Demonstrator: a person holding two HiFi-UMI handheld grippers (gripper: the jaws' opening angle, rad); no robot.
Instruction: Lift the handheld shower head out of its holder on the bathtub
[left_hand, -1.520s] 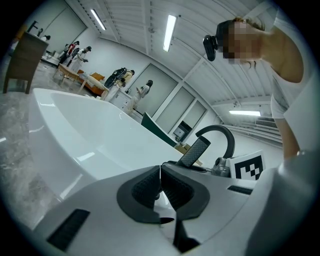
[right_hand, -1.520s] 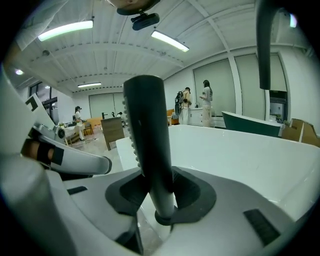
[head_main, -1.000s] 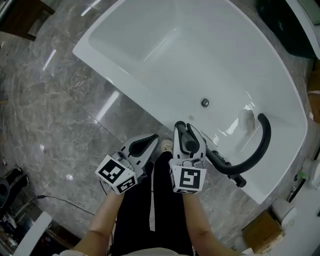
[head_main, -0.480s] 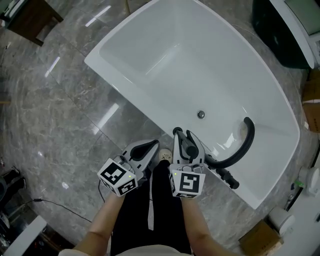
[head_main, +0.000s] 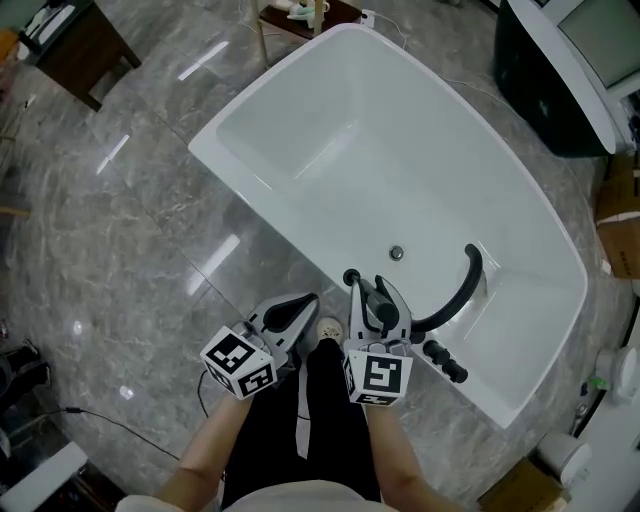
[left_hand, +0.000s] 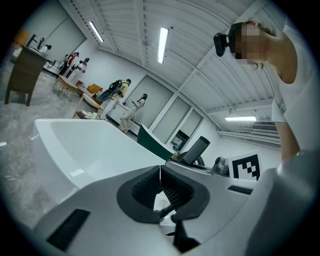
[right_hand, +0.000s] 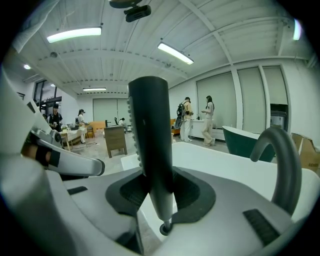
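1. We are holding the right gripper (head_main: 374, 292) clamped on the shower head (right_hand: 150, 150). It is standing upright between the pads, gripped around the lower handle.
2. The left gripper (left_hand: 160, 175) is riding alongside with its tips pressed together on nothing.
3. The shower head is hanging over the near rim of the bathtub (head_main: 420, 140). It is sitting just left of the curved spout (head_main: 462, 285) and apart from the black fittings (head_main: 445, 362) on the rim.
4. We are judging it a stiff, fairly light wand with a smooth finish that could slide through the pads. A hose at its foot would be dragging on it, though we cannot see one. The mid-handle looks like the safest hold.
5. Compared with a second ago, both grippers are sitting higher. The tub is looking smaller beneath them, and the grip is unchanged.
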